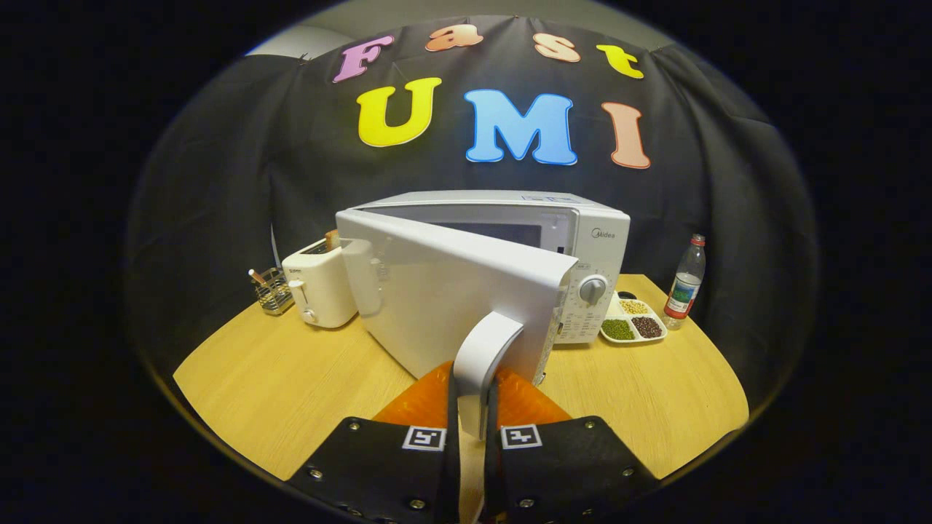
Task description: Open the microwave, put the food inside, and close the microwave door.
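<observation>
A white microwave (582, 233) stands at the middle of the wooden table (291, 378). Its door (444, 291) is swung partly open toward me, hinged on the left, and a strip of the dark cavity shows behind its top edge. My gripper (473, 397) is shut on the door's white handle (484, 349), which stands upright between the two fingers (429, 400). The control panel with a round knob (593, 289) shows to the right of the door's edge. Inside of the cavity is mostly hidden by the door.
A white toaster (318, 287) with bread in its slot stands left of the microwave, a small wire basket (273, 290) beside it. Right of the microwave lie a divided tray of beans (632, 324) and an upright water bottle (685, 284). Bare table lies in front on both sides.
</observation>
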Demonstrator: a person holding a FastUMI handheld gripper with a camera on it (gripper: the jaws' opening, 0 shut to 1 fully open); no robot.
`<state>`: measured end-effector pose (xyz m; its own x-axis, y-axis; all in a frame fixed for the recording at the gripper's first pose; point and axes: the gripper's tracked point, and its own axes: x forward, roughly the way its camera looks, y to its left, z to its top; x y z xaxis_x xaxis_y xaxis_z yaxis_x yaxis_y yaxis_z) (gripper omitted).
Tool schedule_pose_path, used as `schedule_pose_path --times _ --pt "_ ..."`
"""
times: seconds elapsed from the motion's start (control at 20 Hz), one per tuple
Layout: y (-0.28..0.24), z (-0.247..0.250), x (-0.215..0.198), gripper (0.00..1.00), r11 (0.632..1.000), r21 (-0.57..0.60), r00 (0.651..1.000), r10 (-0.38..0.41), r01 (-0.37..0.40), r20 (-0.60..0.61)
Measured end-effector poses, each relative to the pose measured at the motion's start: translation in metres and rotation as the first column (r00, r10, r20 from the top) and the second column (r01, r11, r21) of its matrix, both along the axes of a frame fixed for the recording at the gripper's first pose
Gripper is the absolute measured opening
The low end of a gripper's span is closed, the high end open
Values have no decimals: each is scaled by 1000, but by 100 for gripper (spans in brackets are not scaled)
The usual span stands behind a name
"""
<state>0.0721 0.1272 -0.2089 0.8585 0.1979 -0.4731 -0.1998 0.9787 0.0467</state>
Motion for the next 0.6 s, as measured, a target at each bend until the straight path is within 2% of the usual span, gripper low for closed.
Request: schedule_pose_path --times 0.6 --pt "99 5 -75 13 991 33 992 129 -130 11"
